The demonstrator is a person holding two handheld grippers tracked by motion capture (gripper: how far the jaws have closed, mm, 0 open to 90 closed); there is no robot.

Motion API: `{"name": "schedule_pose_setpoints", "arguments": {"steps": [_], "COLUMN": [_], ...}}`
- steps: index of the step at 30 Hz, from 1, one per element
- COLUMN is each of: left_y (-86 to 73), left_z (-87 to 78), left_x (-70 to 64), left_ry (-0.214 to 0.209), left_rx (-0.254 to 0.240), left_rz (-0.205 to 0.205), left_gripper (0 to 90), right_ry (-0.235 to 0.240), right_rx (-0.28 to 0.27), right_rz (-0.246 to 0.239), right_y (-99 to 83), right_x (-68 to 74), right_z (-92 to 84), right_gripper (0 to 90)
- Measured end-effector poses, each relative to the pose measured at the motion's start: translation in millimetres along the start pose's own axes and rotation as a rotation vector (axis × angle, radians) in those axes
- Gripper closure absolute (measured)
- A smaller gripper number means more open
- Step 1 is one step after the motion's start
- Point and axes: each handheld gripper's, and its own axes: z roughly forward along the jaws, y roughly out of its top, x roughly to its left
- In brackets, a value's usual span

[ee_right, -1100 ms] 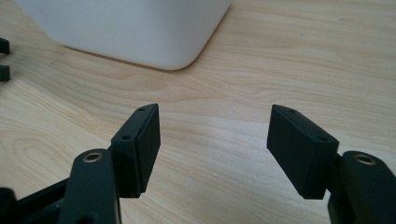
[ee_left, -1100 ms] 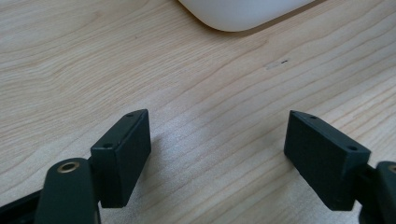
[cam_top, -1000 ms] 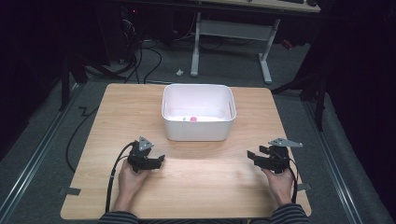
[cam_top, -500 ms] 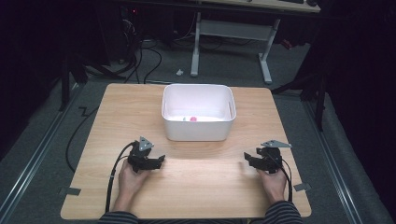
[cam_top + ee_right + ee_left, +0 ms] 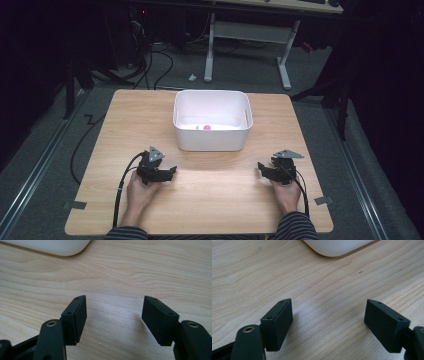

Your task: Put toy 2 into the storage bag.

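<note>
A white rectangular bin (image 5: 212, 135) stands at the middle back of the wooden table (image 5: 210, 200), with a small pink object (image 5: 206, 127) on its floor. My left gripper (image 5: 172, 172) rests low on the table in front of the bin's left corner, held by a hand. It is open, and bare wood lies between its jaws (image 5: 328, 322). My right gripper (image 5: 260, 167) rests in front of the bin's right corner, also open over bare wood (image 5: 113, 315). A rounded corner of the bin (image 5: 337, 246) shows at the top of the left gripper view, and another bin corner (image 5: 57, 246) at the top of the right gripper view.
Black cables (image 5: 120, 192) trail from both grippers toward the table's front edge. Beyond the far edge, on a dark floor, stand the grey legs of a desk (image 5: 285, 60) and loose cables (image 5: 150, 60). Bare wood stretches between the two grippers.
My right gripper has slid slightly left and toward the front edge. The left gripper has stayed put.
</note>
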Motion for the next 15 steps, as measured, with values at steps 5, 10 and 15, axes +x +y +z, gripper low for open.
{"name": "schedule_pose_setpoints", "arguments": {"steps": [5,10,15], "left_y": [0.0,0.0,0.0], "left_z": [0.0,0.0,0.0], "left_x": [-0.1,-0.2,-0.2], "left_ry": [0.001,0.001,0.002], "left_rx": [0.000,0.000,0.000], "left_rz": [-0.001,-0.002,-0.002], "left_gripper": [23.1,23.1,23.1], "right_ry": [-0.014,-0.023,-0.022], "right_rx": [0.000,0.001,0.003], "right_rz": [-0.003,-0.023,-0.025], "right_y": [-3.6,-3.9,-3.9], "right_x": [1.0,2.7,2.9], "right_z": [3.8,4.5,4.6], "right_gripper": [36.9,36.2,35.0]}}
